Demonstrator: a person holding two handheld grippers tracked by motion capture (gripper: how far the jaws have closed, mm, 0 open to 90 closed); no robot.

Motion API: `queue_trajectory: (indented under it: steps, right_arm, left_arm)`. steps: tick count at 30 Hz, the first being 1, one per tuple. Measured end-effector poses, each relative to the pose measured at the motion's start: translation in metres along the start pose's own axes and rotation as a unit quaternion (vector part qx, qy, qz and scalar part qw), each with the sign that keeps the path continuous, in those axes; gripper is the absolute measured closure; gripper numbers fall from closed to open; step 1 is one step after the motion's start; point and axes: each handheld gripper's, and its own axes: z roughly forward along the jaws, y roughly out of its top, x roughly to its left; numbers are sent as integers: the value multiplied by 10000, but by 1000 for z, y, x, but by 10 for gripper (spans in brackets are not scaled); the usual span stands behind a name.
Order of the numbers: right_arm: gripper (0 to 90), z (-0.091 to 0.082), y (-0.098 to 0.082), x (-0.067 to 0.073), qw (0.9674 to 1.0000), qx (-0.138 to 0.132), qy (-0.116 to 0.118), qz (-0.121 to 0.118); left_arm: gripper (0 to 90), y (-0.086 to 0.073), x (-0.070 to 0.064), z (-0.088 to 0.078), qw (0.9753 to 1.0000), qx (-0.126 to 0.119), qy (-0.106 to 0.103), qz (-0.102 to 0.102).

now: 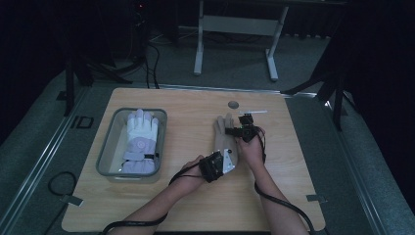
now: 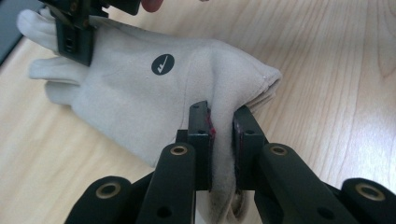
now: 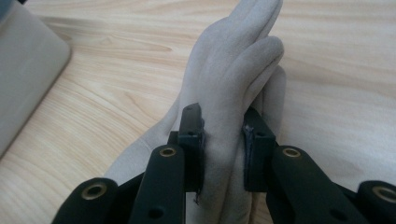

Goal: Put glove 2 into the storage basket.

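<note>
A pale wooden counter [image 1: 147, 205] stands in a dim room, with dark floor and a white table frame beyond its far edge. Right of the counter's middle lies a beige glove [image 1: 224, 136], its fingers pointing to the far edge and its cuff toward the person.

The left gripper [image 1: 219, 164] reaches in from the near edge, the forearm slanting up and to the right, and meets the glove at the cuff. In the left gripper view its jaws are drawn close together and pinch a raised fold of cuff fabric [image 2: 223, 140]. The right gripper [image 1: 243, 130] comes from the near right, the hand bent inward over the glove's far end. In the right gripper view its jaws clamp the bunched fingers of the glove [image 3: 224, 154], which rise upright between them.

Toward the left edge sits a grey bin [image 1: 108, 147] holding a white glove [image 1: 141, 142], well apart from both hands. Black cables trail off the near edge.
</note>
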Motion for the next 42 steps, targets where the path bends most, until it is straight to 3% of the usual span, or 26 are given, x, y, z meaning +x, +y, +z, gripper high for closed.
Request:
queue_trajectory:
  steps: [6,15,21,32,35,42]
  right_arm:
    - [739,-12,13,17,9995,-167,238,-135]
    - [741,-20,32,51,9980,-309,405,-376]
    - [741,-17,43,78,9963,-307,455,-655]
    - [741,-9,61,123,9928,-341,684,-920]
    - [740,-6,68,142,9909,-384,809,-1006]
    - [740,1,76,165,9883,-415,928,-1137]
  left_arm:
    - [816,-2,8,-22,9999,-12,123,-23]
    - [817,-4,20,-52,9997,67,251,13]
    - [817,-16,28,-71,9993,101,355,-27]
    - [817,-37,42,-107,9979,135,615,-154]
    - [816,-46,48,-119,9970,153,732,-184]
    - [817,-57,53,-131,9958,240,855,-220]
